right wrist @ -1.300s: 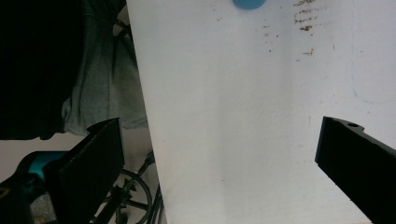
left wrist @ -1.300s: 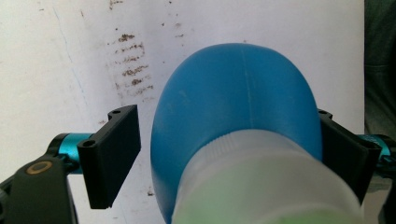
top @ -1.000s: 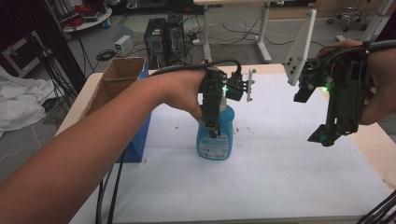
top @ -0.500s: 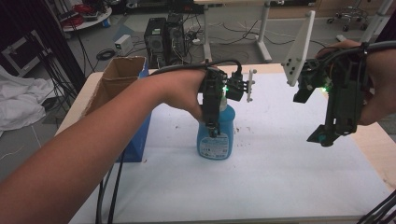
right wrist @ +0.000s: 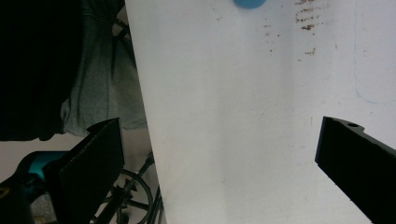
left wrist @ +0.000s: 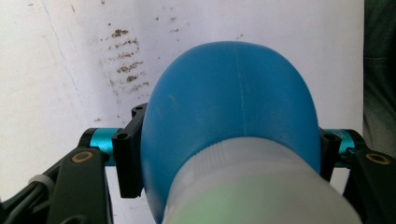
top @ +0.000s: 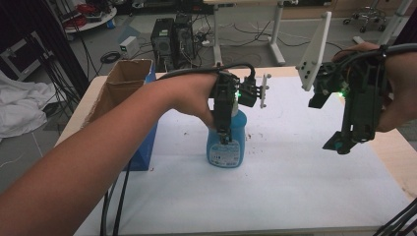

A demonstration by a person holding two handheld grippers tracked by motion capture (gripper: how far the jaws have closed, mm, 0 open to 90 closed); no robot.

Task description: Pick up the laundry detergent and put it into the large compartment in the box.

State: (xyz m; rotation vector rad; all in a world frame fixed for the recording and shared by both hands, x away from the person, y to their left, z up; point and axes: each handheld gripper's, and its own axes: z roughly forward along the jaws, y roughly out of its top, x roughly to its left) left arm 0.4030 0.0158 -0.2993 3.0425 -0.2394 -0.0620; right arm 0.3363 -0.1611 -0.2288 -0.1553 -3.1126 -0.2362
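A blue plastic bottle (top: 226, 142) with a white label stands upright mid-table on the white sheet. My left gripper (top: 223, 133) comes down on it from above. In the left gripper view the bottle's blue shoulder (left wrist: 229, 107) and pale cap sit between the two black jaws. The jaws have just been closing and now press on both sides of the bottle. My right gripper (top: 340, 142) hangs above the table's right side, well apart from the bottle, jaws pointing down. Its jaws stand wide open (right wrist: 219, 154) with nothing between them. The bottle's base (right wrist: 249, 3) peeks in at the top of that view.
An open cardboard box (top: 125, 78) with a blue side stands at the table's left edge, close to my left forearm. The white sheet (top: 295, 187) carries brown specks (left wrist: 126, 70) near the bottle. Cables trail off the front edge. Computers and desk legs stand on the floor beyond.
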